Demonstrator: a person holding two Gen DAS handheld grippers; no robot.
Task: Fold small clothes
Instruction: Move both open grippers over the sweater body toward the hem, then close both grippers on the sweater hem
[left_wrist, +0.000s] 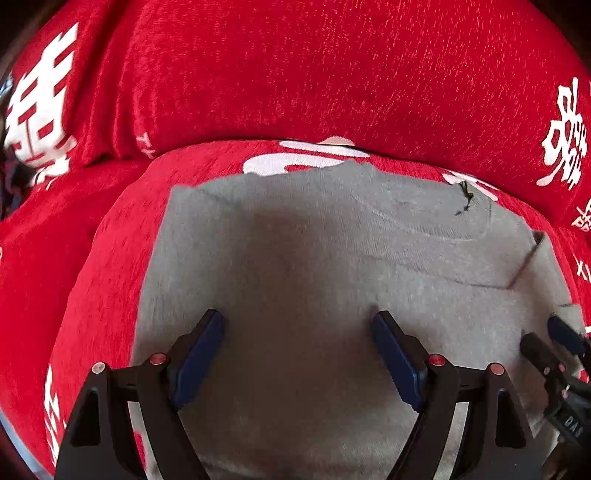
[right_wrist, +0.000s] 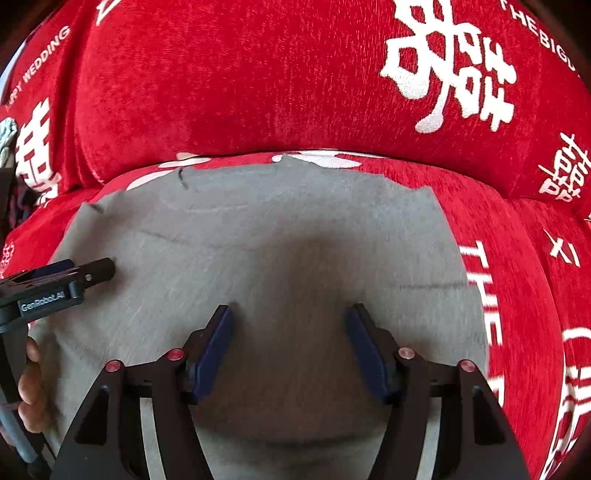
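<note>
A grey garment (left_wrist: 314, 266) lies spread flat on a red cover with white writing (left_wrist: 295, 74). It fills the middle and bottom of both pictures, and its far edge sits just under the big red cushion at the top. Some edges look already turned in, with a folded flap at the right side of the left wrist picture.

The left gripper (left_wrist: 297, 354) hangs over the cloth with its blue fingers wide apart and nothing between them. The right gripper (right_wrist: 288, 347) is the same, fingers apart and empty. A person's hand (right_wrist: 31, 384) shows at the lower left of the right wrist picture.

I think the next job is to pick up the near edge. To do it well, each gripper should pinch all the layers at a corner, then both should lift together and lay the edge evenly on the far edge, so no wrinkle gets trapped.
</note>
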